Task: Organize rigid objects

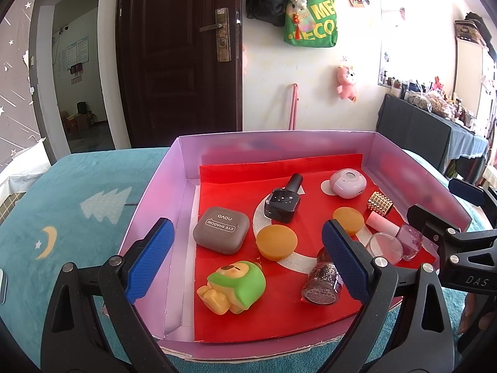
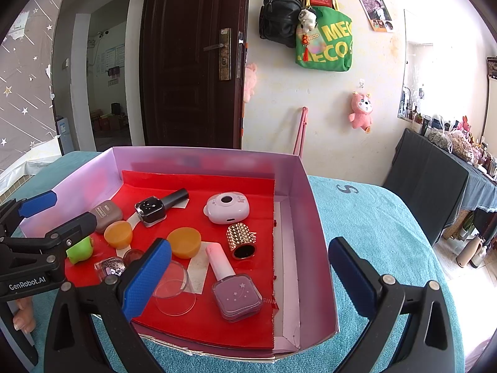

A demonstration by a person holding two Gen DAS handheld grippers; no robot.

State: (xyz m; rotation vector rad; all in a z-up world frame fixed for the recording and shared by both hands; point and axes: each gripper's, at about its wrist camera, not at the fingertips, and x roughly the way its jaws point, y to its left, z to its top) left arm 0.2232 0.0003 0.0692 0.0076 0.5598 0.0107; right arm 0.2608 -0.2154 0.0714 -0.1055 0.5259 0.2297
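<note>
A shallow pink box (image 1: 155, 186) (image 2: 313, 227) with a red liner holds small rigid items. In the left wrist view lie a brown eyeshadow case (image 1: 221, 230), a green and yellow toy figure (image 1: 236, 286), two orange discs (image 1: 276, 242), a black polish bottle (image 1: 283, 202), a glitter bottle (image 1: 323, 283) and a lilac toy camera (image 1: 347, 183). The right wrist view shows a pink polish bottle (image 2: 234, 289), a gold studded cylinder (image 2: 240, 237) and a clear lid (image 2: 174, 286). My left gripper (image 1: 247, 261) hangs open over the box's near left. My right gripper (image 2: 248, 279) is open over the near right.
The box rests on a teal cloth (image 1: 62, 217) with tree and moon prints. Behind it stand a dark door (image 1: 180, 52), a wall with hanging bags (image 1: 310, 15) and a cluttered dark side table (image 1: 428, 130). A hand (image 2: 23, 314) shows at the lower left.
</note>
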